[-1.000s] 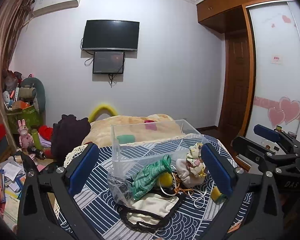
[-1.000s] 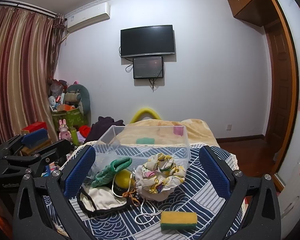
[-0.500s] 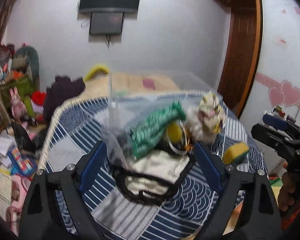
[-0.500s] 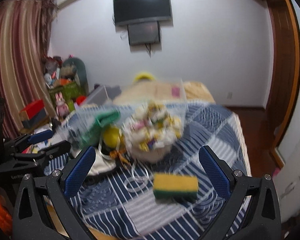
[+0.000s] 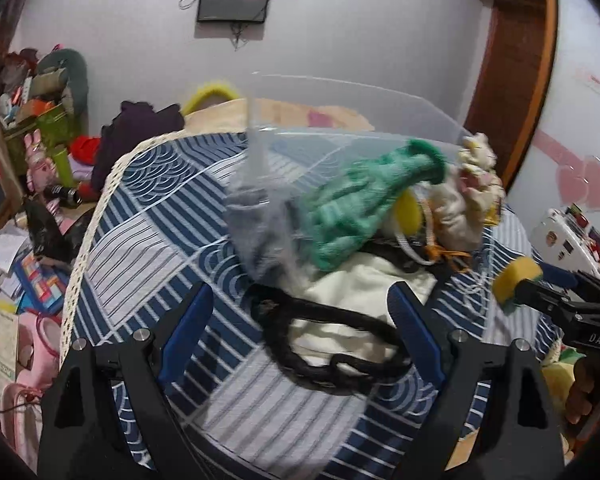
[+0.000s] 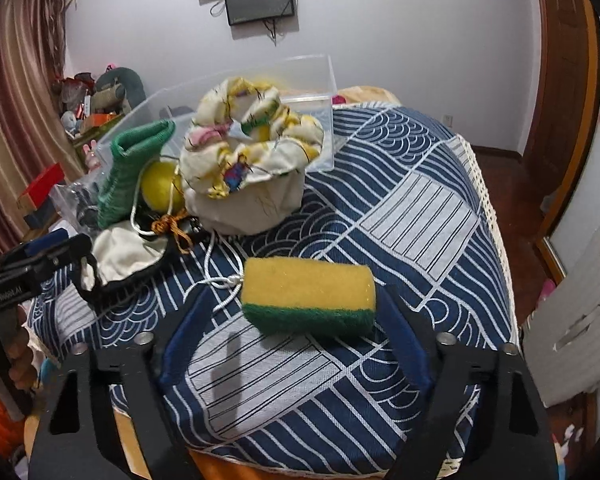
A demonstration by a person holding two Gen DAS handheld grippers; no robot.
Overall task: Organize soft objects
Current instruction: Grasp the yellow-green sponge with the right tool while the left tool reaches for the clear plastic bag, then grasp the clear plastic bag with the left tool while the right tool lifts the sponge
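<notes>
A yellow-and-green sponge [image 6: 309, 297] lies on the blue patterned tablecloth [image 6: 412, 208]. My right gripper [image 6: 296, 320] is open, its blue pads either side of the sponge, not touching it. My left gripper [image 5: 300, 320] is open over a cream cloth bag with black straps [image 5: 340, 320]. A green knitted glove [image 5: 360, 208] drapes over the pile beside a yellow ball [image 6: 158, 182] and a floral drawstring pouch [image 6: 252, 152]. A clear plastic box [image 6: 312, 92] stands behind them. The sponge also shows in the left wrist view [image 5: 514, 278].
The table edge has lace trim [image 5: 96, 232]. Clutter covers the floor at the left [image 5: 28, 248]. A white cabinet [image 6: 580, 312] stands at the right. A clear plastic bag [image 5: 260, 224] lies against the box.
Both grippers have dropped and moved in toward the table. The right one now brackets the sponge; the left one is over the cream bag. Both stay open.
</notes>
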